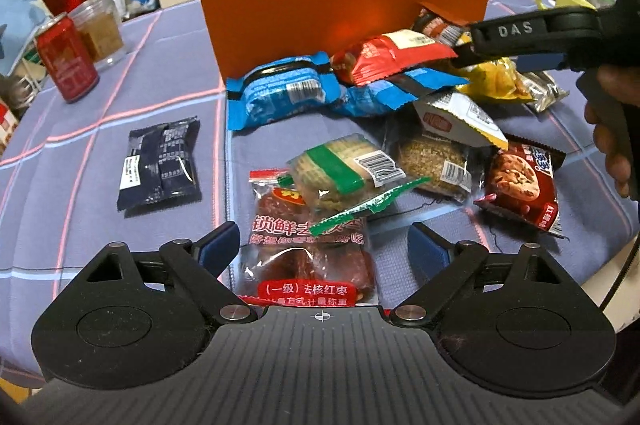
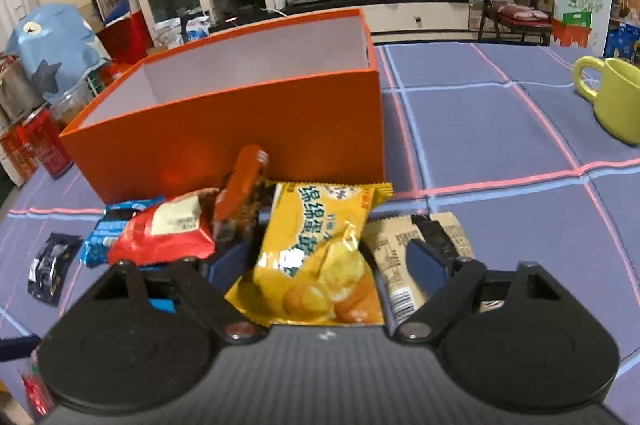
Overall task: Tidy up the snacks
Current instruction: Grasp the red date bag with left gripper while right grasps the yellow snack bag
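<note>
The left gripper point(image 1: 322, 245) is hovering low over a clear packet of pitted red dates point(image 1: 310, 257), its jaws released and standing either side of the packet without pressing on it. The right gripper point(image 2: 326, 261) is reaching into the far end of the snack pile, jaws likewise released, with a yellow egg-cake packet point(image 2: 316, 257) lying between them and a beige packet point(image 2: 404, 257) partly under its right finger.

The snacks are sitting in a loose heap on the checked purple surface point(image 1: 80, 233), just in front of the open orange box point(image 1: 344, 9), which is looking empty as far as its inside shows. 1 dark blue packet point(image 1: 160, 165) is lying apart to the left.

These packets are likely light and soft, with slick, crinkly film that could slide out of a shallow pinch. The dates are probably firm enough to squeeze across the middle; the egg cake is likely squashy, so a gentle hold across the body, or on the crimped seam, seems wiser. Neighbouring packets are overlapping, so 1 may drag another along.
</note>
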